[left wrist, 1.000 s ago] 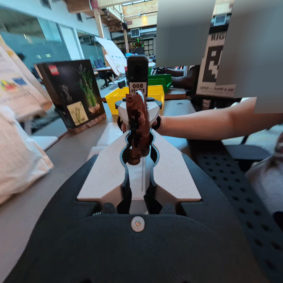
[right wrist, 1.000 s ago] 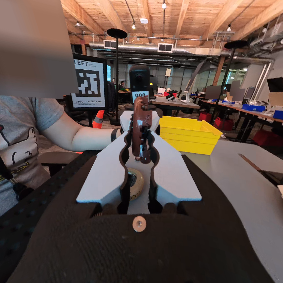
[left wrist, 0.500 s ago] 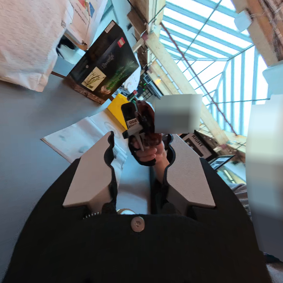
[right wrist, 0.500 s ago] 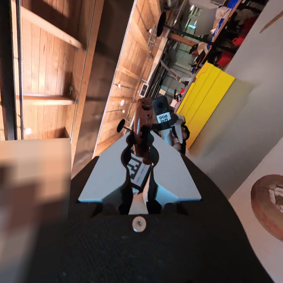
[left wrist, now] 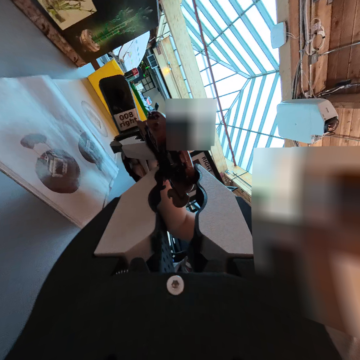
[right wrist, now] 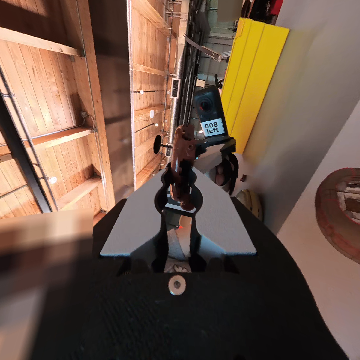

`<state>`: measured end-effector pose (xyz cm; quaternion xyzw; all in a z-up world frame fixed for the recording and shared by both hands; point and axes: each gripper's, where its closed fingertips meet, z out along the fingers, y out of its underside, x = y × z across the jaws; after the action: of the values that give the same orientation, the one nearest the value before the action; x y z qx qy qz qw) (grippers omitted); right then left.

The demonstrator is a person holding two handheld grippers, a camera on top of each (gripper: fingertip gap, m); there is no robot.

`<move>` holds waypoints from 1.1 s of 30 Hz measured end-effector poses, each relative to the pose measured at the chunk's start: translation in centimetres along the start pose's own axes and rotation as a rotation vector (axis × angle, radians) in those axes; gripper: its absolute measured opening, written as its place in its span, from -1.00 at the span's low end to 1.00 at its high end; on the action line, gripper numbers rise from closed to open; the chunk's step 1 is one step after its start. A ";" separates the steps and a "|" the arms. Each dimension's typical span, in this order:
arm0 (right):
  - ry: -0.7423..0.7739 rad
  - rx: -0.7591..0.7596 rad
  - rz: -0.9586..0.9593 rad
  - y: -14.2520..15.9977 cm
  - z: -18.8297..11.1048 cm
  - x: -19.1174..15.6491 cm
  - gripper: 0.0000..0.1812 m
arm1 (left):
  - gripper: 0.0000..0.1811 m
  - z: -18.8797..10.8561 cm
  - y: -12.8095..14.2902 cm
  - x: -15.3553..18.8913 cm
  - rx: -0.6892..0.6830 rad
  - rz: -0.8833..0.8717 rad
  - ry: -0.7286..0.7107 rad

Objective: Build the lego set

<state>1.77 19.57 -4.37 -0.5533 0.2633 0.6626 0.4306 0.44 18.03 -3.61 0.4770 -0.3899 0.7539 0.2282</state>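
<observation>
A brown lego assembly (right wrist: 183, 148) with dark parts stands between the fingers of my right gripper (right wrist: 180, 171), which is shut on its lower half. In the left wrist view the same assembly (left wrist: 157, 134) reaches in between the fingertips of my left gripper (left wrist: 176, 169), whose jaws have closed in on it from the opposite side. The right gripper (left wrist: 134, 148) faces me there, with its camera above it. The left gripper (right wrist: 212, 155) shows just beyond the piece in the right wrist view. Both views are rolled far to one side and both grippers are held in the air.
The open instruction booklet (left wrist: 48, 146) lies on the grey table, and a page picture shows in the right wrist view (right wrist: 341, 214). A yellow bin (right wrist: 253, 78) and the dark set box (left wrist: 97, 19) stand behind. A person's forearm (left wrist: 175, 220) passes under my left fingers. My two grippers' fingertips are within a few centimetres of each other.
The left gripper let go and opened wide half a second ago, then closed again on the assembly at a new angle. Both grippers have rolled sideways. The right gripper has kept its grip throughout.
</observation>
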 end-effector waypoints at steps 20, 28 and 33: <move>1.436 0.238 -1.309 7.1 -32.2 -7.1 -0.77 | -0.77 0.1 0.2 0.9 -0.003 -0.068 0.049; 1.585 0.144 -0.958 8.6 -37.6 0.1 -0.80 | -0.77 0.1 0.4 1.4 -0.007 -0.053 0.068; 1.537 0.137 -0.902 8.7 -37.1 1.3 -0.80 | -0.77 0.1 0.3 1.1 -0.005 -0.075 0.074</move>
<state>13.06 -14.98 -15.97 -0.8687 0.2755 -0.1406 0.3869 -0.25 17.74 -2.74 0.4625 -0.3649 0.7611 0.2716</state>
